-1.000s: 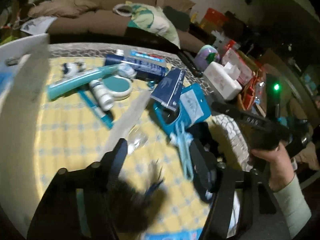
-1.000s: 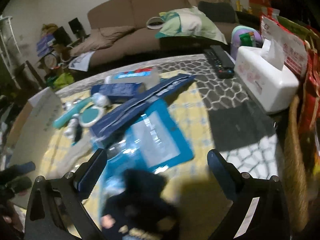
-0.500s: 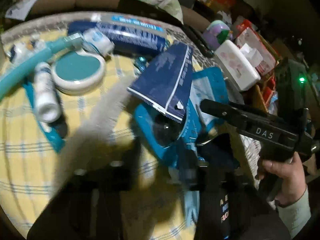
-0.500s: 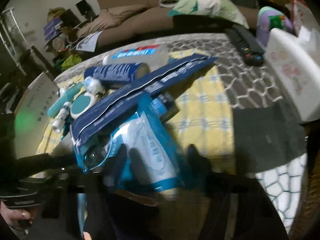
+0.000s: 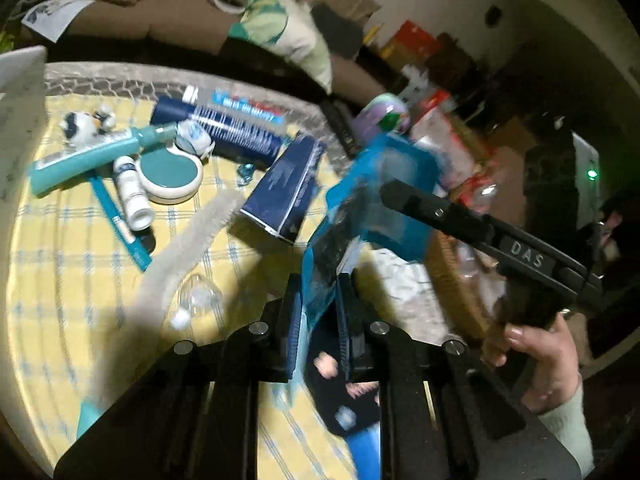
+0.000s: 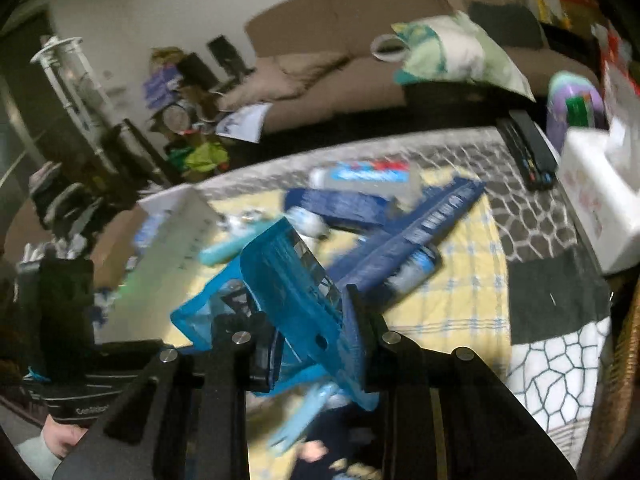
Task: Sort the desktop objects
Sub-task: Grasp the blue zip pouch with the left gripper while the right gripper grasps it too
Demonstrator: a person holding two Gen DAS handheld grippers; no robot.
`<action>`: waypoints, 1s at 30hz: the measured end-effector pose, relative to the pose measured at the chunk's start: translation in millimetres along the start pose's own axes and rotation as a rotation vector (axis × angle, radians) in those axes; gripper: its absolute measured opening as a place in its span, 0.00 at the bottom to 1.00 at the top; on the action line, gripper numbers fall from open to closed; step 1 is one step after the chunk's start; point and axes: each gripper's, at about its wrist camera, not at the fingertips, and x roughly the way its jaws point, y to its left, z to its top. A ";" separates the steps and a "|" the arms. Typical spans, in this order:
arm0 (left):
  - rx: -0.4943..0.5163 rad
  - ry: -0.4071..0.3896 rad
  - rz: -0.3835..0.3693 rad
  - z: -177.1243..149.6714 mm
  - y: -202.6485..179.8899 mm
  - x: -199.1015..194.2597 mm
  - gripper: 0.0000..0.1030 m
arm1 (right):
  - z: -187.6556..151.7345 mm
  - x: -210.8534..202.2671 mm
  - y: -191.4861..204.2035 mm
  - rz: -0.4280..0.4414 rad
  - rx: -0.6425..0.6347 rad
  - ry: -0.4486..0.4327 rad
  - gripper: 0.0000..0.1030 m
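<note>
While the blue plastic pouch (image 5: pixel 360 216) hung lifted above the worktop (image 5: pixel 60 272), both pairs of jaws were closed on it. At the left gripper (image 5: pixel 318 312) the jaws stood narrow, with the pouch's lower edge pinched between them, and the rest of the bag rose up and to the right from there. At the right gripper (image 6: pixel 308 336) the jaws were likewise drawn close together and held the crumpled blue pouch (image 6: pixel 288 284) between them, its body tilting up and to the left beyond the fingertips. The right gripper (image 5: pixel 500 248) also showed in the left view, reaching in from the right with its tip at the pouch's far side. On the yellow checked cloth (image 5: pixel 80 240) to the left lay a teal tube (image 5: pixel 92 156), a round teal compact (image 5: pixel 170 176), a small white bottle (image 5: pixel 132 196) and a dark blue box (image 5: pixel 284 188), all apart from the pouch. A white tissue box (image 6: pixel 600 208) stood at the far right.
</note>
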 end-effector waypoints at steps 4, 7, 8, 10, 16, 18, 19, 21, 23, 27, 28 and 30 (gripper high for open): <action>-0.016 -0.067 -0.052 -7.6 -3.7 -63.1 0.14 | 12.0 -20.9 64.1 0.066 -0.093 0.009 0.26; -0.028 -0.106 -0.022 -4.4 8.9 -101.5 0.14 | 20.2 -17.2 119.0 0.073 -0.179 0.042 0.26; -0.039 -0.116 0.013 -2.4 19.1 -115.4 0.14 | 21.4 -14.8 131.8 0.068 -0.201 0.051 0.26; -0.059 -0.113 0.035 -2.4 32.9 -131.8 0.13 | 24.6 -9.5 150.3 0.040 -0.222 0.074 0.26; -0.055 -0.045 0.074 -41.1 46.2 -126.6 0.31 | 0.1 2.3 141.9 -0.104 -0.198 0.137 0.53; -0.043 -0.007 0.050 -55.6 45.3 -106.0 0.36 | -21.7 8.2 126.5 -0.132 -0.173 0.169 0.54; -0.037 0.011 0.048 -62.5 44.5 -96.3 0.36 | -33.6 10.1 116.7 -0.147 -0.150 0.184 0.54; -0.035 0.055 0.048 -76.5 41.5 -75.8 0.36 | -62.4 11.6 97.2 -0.152 -0.079 0.206 0.54; -0.027 0.097 0.056 -87.8 39.4 -54.8 0.36 | -93.5 11.1 79.0 -0.130 0.011 0.216 0.54; -0.010 0.160 0.083 -109.7 36.2 -31.2 0.36 | -140.9 15.0 53.4 -0.071 0.167 0.241 0.54; -0.009 0.171 0.095 -114.1 36.2 -27.2 0.36 | -147.9 15.2 52.4 -0.056 0.199 0.238 0.54; -0.025 0.184 0.095 -120.3 39.5 -21.6 0.37 | -160.3 19.5 42.6 -0.039 0.268 0.238 0.54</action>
